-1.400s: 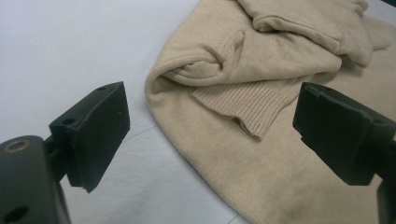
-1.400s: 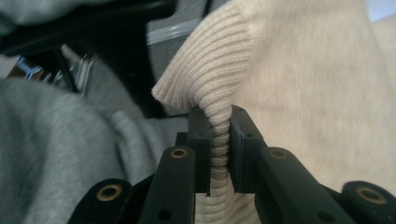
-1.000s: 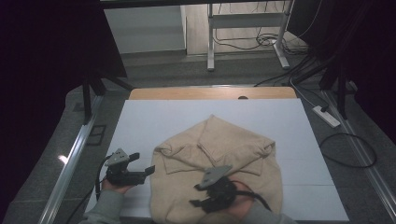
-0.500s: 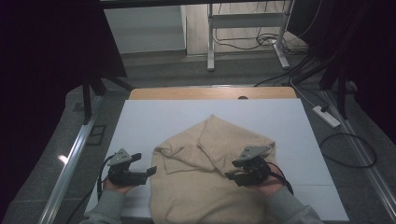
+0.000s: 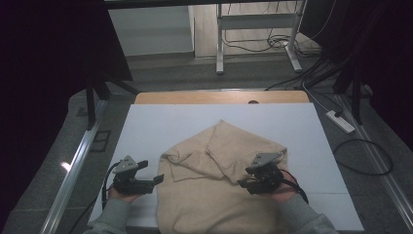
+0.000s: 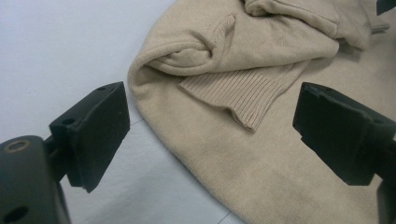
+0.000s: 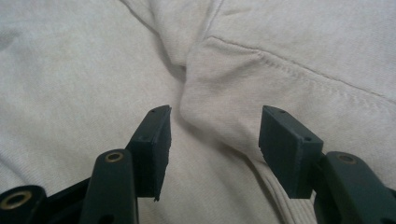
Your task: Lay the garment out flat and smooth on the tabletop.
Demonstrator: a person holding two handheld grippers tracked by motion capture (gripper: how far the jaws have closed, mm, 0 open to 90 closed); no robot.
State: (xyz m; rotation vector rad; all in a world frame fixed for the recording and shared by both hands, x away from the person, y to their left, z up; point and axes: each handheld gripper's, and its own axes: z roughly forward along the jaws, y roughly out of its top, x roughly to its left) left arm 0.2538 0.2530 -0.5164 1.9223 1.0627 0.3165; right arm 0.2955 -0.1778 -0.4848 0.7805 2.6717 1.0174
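A white worktop (image 5: 160, 126) on a wooden base, whose bare tan edge runs along the far side, carries a single beige knitted sweater (image 5: 214, 195). The garment lies directly on the white surface toward the near edge, partly folded, its sleeves drawn in over the body and one ribbed cuff (image 6: 243, 95) resting on top. A thin seam crosses the white surface near the sweater's left edge.

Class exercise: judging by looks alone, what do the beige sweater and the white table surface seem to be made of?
Beige sweater: probably a soft knit, wool or cotton blend; matte, fuzzy, with a ribbed cuff. White table surface: seemingly a smooth matte board or sheet, with thin seams showing.
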